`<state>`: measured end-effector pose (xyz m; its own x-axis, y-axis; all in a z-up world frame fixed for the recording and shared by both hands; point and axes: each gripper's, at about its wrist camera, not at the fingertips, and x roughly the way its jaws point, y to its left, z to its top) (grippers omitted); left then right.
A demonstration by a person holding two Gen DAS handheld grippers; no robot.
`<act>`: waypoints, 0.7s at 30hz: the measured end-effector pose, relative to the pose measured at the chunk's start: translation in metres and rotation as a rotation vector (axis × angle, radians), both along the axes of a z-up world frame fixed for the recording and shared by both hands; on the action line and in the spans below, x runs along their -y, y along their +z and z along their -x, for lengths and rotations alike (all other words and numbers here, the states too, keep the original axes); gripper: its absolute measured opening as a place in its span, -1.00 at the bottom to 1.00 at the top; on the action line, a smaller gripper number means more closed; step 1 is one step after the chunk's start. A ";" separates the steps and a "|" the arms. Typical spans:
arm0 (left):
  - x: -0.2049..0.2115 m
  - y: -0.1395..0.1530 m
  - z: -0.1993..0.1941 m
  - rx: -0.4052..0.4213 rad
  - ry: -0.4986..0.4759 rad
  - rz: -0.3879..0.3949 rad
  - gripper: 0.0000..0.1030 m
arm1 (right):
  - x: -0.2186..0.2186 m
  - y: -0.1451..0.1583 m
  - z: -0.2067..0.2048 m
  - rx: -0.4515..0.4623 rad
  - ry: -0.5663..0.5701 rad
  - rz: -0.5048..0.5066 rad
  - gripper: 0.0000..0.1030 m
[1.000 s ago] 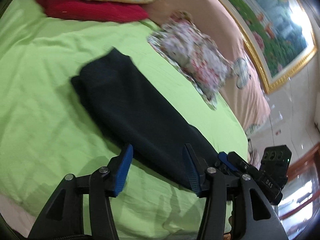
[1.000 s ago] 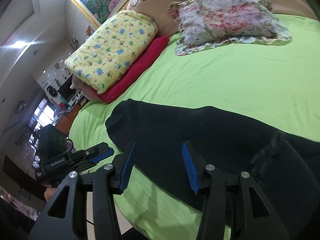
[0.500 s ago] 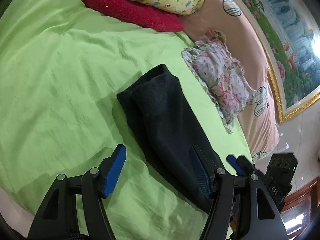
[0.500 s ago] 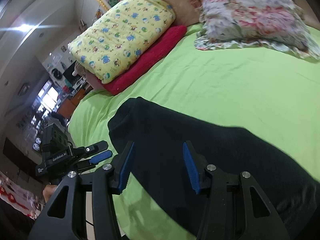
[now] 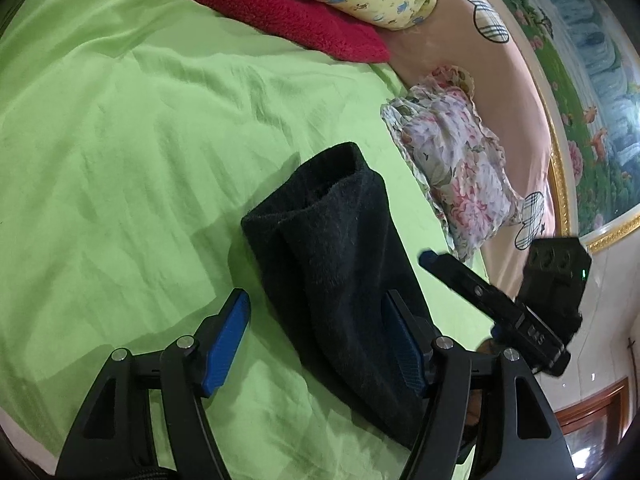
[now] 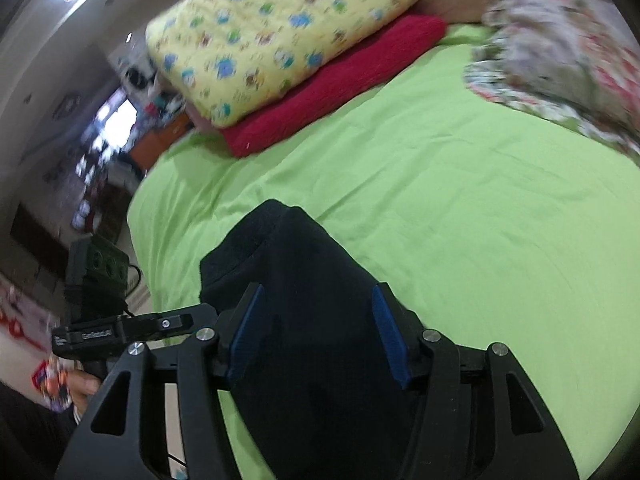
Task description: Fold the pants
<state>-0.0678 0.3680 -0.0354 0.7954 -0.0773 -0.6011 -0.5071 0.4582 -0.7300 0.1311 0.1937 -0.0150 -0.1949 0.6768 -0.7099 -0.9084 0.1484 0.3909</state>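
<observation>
Black pants (image 5: 336, 268) lie folded lengthwise as a long strip on the green bedsheet (image 5: 120, 152); their far end stands open like a cuff. My left gripper (image 5: 316, 336) is open, its blue pads on either side of the strip's near part. In the right wrist view the pants (image 6: 312, 320) run between the open pads of my right gripper (image 6: 318, 332). The right gripper shows in the left wrist view (image 5: 492, 300) beside the pants; the left gripper shows in the right wrist view (image 6: 132, 328) at the left.
A yellow patterned pillow (image 6: 280, 28) on a red pillow (image 6: 340, 84) lies at the head of the bed. A floral pillow (image 5: 452, 160) leans on the pink headboard (image 5: 460, 28). The bed's edge and room clutter show at the left of the right wrist view.
Both grippers have moved along the pants toward the far end. The strip looks shorter and nearer in both views. Both grippers stay open.
</observation>
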 end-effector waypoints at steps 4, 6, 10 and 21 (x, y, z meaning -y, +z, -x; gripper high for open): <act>-0.003 -0.002 -0.004 -0.009 0.007 0.009 0.33 | -0.032 -0.004 -0.002 -0.004 0.075 0.029 0.11; -0.005 -0.003 -0.007 -0.013 0.007 0.013 0.33 | -0.048 -0.007 -0.003 0.015 0.101 0.045 0.11; -0.008 -0.004 -0.010 -0.017 0.010 0.012 0.33 | -0.073 -0.017 -0.008 -0.025 0.158 0.096 0.11; -0.002 -0.002 -0.026 -0.077 -0.025 -0.099 -0.44 | -0.083 -0.026 -0.001 -0.039 0.222 0.119 -0.40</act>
